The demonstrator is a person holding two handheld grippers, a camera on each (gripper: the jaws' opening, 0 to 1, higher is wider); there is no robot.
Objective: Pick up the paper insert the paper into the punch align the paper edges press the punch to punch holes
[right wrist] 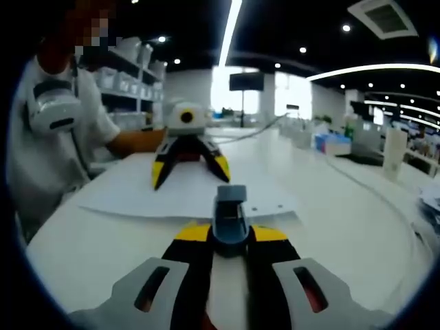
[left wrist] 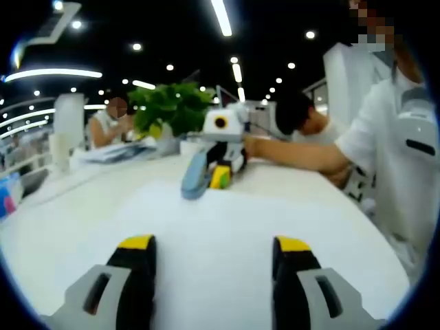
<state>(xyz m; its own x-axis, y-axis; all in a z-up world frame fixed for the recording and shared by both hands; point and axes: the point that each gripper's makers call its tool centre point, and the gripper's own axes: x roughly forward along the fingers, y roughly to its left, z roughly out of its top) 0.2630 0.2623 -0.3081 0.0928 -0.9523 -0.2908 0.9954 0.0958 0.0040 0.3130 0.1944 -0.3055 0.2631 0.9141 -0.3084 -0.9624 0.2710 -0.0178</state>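
Note:
A white sheet of paper lies flat on the white table, with small holes near its right edge. A blue-grey punch sits on the paper's near edge, and my right gripper is shut on it, one yellow tip on each side. My left gripper faces it from the far side of the sheet, jaws spread and tips down at the paper. In the left gripper view my left gripper is open over bare white surface, and the punch stands ahead in the right gripper.
A person in a white shirt stands at the table's edge, holding the grippers. Behind the punch are a green plant, papers and seated people. Boxes and a white cup stand on the counter at the far right.

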